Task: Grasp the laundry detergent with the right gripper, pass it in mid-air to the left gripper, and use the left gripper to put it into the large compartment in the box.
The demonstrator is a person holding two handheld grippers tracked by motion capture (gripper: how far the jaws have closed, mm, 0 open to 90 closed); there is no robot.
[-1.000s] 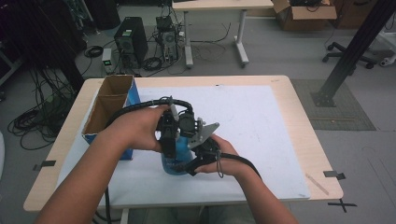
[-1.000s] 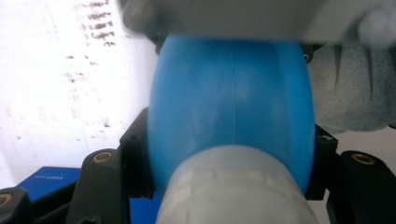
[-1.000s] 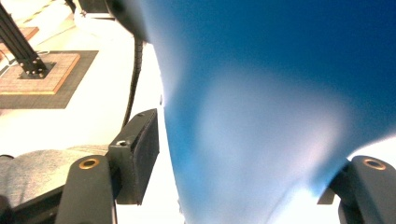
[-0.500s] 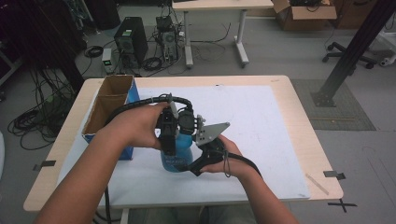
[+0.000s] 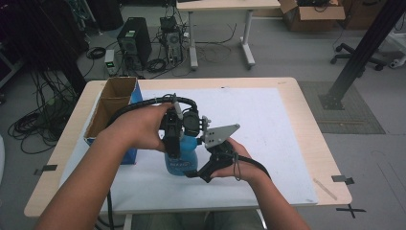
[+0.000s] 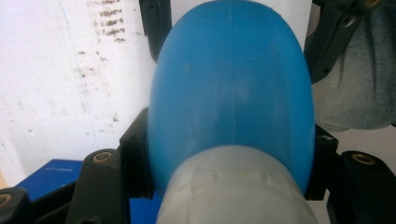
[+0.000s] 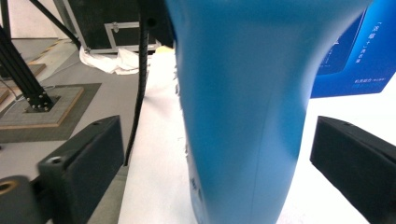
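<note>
High view
Desk: light wooden desk (image 5: pixel 306 120) with a white paper sheet (image 5: pixel 268 124) over most of its top.
Bottle: blue plastic bottle (image 5: pixel 181 158) stands upright on the white sheet, near the desk's front edge, a little left of its middle.
Box: open cardboard box with blue sides (image 5: pixel 112 108) sits by the left edge, toward the back-left corner, just beside the left hand.
Left gripper: black left gripper (image 5: pixel 173 139) comes down on the bottle's top from above, held in the person's left hand (image 5: pixel 143 127); a black cable loops over the hand.
Right gripper: black right gripper (image 5: pixel 198 165) with a grey three-cornered plate reaches the bottle's lower body from the right, held in the right hand (image 5: pixel 237 160).

Left gripper view
Bottle: the rounded blue body (image 6: pixel 231 93) swells out below a pale grey neck wrapped in tape (image 6: pixel 233 191).
Left jaws: one black jaw on each side of the bottle, pressed against it just below the neck; clamped on the bottle.
Background: stained white sheet, a corner of the blue box (image 6: pixel 51 172) at lower left.

Right gripper view
Bottle: blue wall (image 7: pixel 243 107) stands between the two jaws.
Right jaws: spread wide, a clear gap of sheet between each jaw and the bottle; apart, not touching.
Box: blue side with white print (image 7: pixel 355 56) behind the bottle.
</note>
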